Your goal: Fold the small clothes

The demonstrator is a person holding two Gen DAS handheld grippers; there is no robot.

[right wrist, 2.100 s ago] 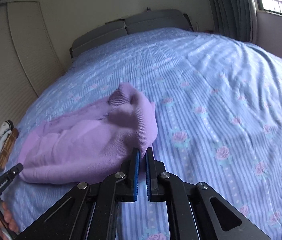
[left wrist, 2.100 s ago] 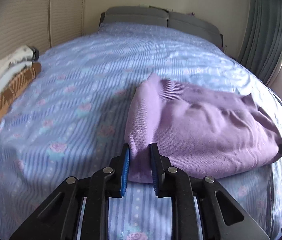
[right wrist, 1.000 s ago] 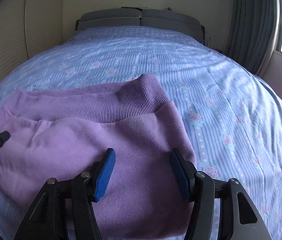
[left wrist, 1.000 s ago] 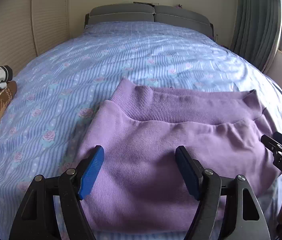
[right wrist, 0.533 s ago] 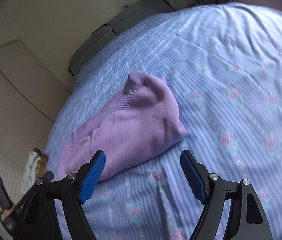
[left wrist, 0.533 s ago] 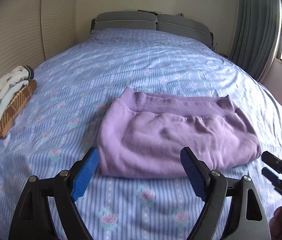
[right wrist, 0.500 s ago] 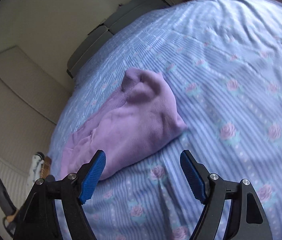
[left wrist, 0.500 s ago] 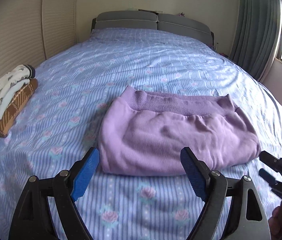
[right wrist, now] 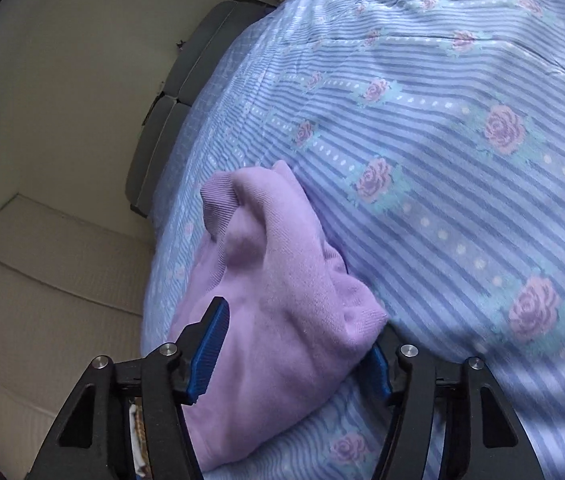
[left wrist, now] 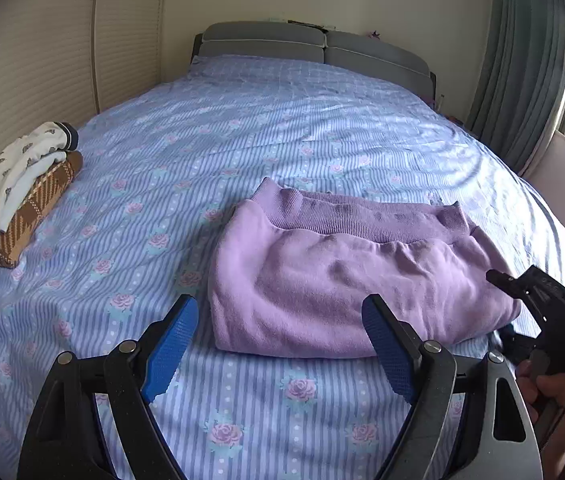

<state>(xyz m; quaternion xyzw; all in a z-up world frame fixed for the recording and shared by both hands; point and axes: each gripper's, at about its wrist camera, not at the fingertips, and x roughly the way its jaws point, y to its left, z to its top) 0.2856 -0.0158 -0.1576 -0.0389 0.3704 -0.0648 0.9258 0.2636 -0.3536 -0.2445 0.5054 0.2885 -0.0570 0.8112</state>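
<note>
A folded purple knit garment (left wrist: 346, 280) lies on the blue rose-striped bedspread (left wrist: 242, 140). My left gripper (left wrist: 282, 344) is open and empty, just short of the garment's near edge. My right gripper (right wrist: 294, 340) is open, tilted, with its jaws astride the garment's right end (right wrist: 282, 292); one blue pad rests over the cloth and the other is partly hidden under its corner. It shows in the left wrist view (left wrist: 538, 292) at the garment's right end, with a hand on it.
A stack of folded clothes (left wrist: 18, 192), white print over brown check, sits at the bed's left edge. A grey headboard (left wrist: 314, 48) is at the far end, a slatted wall on the left and a grey curtain (left wrist: 522, 60) and window on the right.
Both grippers let go of the garment and opened, then drew back. In the last half second the right gripper rolled and moved in over the garment's right end.
</note>
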